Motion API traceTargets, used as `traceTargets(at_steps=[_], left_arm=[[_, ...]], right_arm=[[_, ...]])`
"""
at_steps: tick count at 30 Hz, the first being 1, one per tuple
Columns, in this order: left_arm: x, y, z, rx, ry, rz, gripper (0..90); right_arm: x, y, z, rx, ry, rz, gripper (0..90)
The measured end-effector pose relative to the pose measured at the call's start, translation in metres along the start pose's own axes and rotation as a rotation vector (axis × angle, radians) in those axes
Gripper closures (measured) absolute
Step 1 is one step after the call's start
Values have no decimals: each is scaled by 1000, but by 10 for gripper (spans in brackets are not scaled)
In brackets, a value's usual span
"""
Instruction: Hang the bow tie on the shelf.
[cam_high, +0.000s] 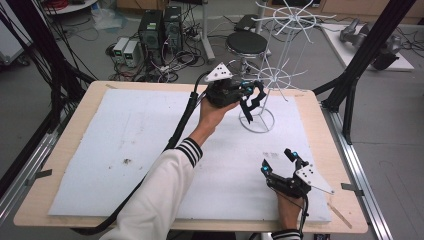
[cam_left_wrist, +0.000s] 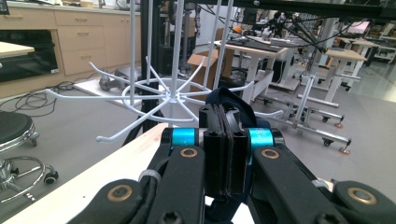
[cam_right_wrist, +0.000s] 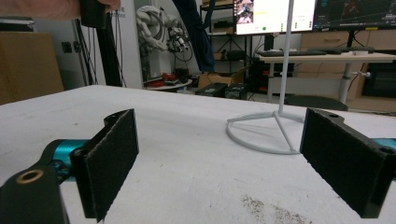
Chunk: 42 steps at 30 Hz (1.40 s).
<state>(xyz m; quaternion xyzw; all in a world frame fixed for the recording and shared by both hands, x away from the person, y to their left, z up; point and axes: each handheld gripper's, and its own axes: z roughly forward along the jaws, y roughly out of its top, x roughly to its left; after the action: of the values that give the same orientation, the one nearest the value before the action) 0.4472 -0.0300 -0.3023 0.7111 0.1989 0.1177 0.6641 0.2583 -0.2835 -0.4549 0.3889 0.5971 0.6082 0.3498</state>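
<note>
While the right gripper (cam_high: 280, 162) rests with jaws apart, the left gripper (cam_high: 248, 91), clamped on a dark fabric strap (cam_left_wrist: 227, 100), could snag and tip the white wire hook stand (cam_high: 278, 78).

The wire rack (cam_high: 260, 80) is white. The strap (cam_high: 251, 102) is dark navy. The desk (cam_high: 65, 150) is pale wood under a white sheet (cam_high: 125, 145) with dark specks. The sleeve (cam_high: 160, 195) is white with black-striped cuffs.

One white wire rack (cam_high: 272, 75), one dark strap (cam_high: 251, 102), two tools, left tool (cam_high: 248, 92) and right tool (cam_high: 280, 161), one desk (cam_high: 80, 107), one white foam sheet (cam_high: 125, 145), one stool (cam_high: 246, 44)
</note>
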Motion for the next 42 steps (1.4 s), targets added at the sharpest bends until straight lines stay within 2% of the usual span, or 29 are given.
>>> traceTargets(at_steps=[9,23,26,34,42], left_arm=[[-1,-8,7,41,10,15,883],[0,-13,10,69,32,26,883],[-1,-15,12,85,42,47,883],[-3,-20,16,104,53,48,881],[1,-21,17,125,72,54,879]], right_arm=[[0,0,0,-1,2,1,107],[0,0,0,0,2,0,106],[0,0,0,-1,3,-2,107],[0,0,0,-1,5,1,106],[-1,0,-1,-11,5,6,106]])
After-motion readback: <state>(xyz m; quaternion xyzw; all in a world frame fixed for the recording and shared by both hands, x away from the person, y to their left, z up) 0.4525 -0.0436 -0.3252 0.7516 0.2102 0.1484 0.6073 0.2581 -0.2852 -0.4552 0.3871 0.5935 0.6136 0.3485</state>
